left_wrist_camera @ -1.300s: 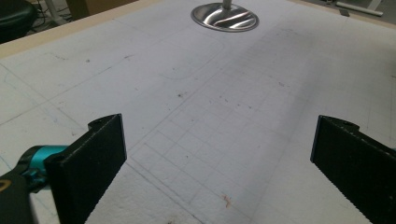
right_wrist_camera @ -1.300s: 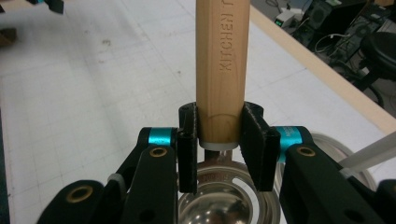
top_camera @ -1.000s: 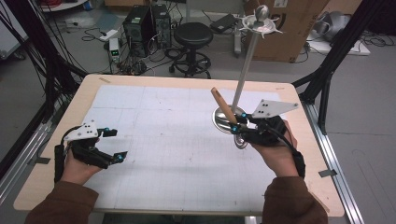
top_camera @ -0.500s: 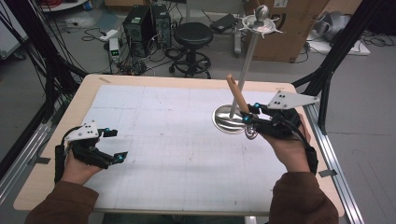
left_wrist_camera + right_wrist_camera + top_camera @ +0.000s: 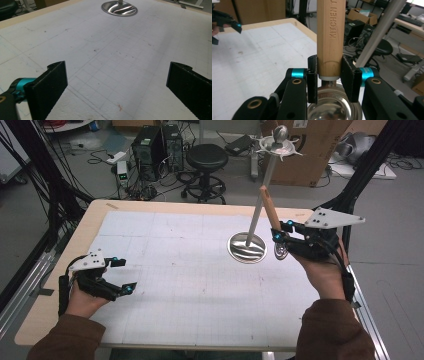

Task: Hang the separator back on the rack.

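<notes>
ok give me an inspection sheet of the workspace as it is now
surface: white gridded mat on a wooden table, with small specks and stains.
job's things: wooden-handled utensil with a metal bowl end, held tilted above the mat; metal stand with a round base, an upright pole and hooks at the top.
clutter: nothing seen on the mat.
grippers: right gripper shut on the utensil's handle just above the metal end; left gripper open, low over the mat, nothing between its jaws.
cables: a cable runs from the right gripper along the wrist; loose cables on the floor.
surroundings: black stool, computer towers, cardboard boxes.
</notes>
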Demonstrator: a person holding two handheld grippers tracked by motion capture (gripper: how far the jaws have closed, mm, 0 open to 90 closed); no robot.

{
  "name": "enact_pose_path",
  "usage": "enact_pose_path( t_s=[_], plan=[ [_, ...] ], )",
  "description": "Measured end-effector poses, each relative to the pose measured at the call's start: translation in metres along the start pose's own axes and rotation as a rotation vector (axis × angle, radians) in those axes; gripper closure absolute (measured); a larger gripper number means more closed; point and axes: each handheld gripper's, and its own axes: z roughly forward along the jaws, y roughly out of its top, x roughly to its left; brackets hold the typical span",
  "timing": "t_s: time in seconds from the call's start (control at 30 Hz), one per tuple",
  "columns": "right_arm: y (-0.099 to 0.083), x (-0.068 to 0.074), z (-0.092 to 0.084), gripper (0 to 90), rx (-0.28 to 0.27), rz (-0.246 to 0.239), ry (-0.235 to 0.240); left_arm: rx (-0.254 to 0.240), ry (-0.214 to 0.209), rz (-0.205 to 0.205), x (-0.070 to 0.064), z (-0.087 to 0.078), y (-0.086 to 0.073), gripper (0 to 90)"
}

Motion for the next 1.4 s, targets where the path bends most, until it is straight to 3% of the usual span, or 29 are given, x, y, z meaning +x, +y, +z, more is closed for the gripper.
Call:
enact_pose_path(
  t_s=[0.63,1.1,1.4],
  plan=[
    [0.020,-0.018,-0.014,68.7,-0.027,0.007,-0.076,0.003,0.003,-0.008,0.000,0.000,-0.001,4.0],
    [0.034,-0.038,-0.011,68.7,-0.014,0.025,-0.146,0.006,0.000,-0.012,0.001,0.001,-0.001,4.0],
    [0.036,-0.041,-0.003,68.7,0.003,0.036,-0.162,0.007,0.000,-0.009,0.001,0.000,-0.001,4.0]
  ],
)
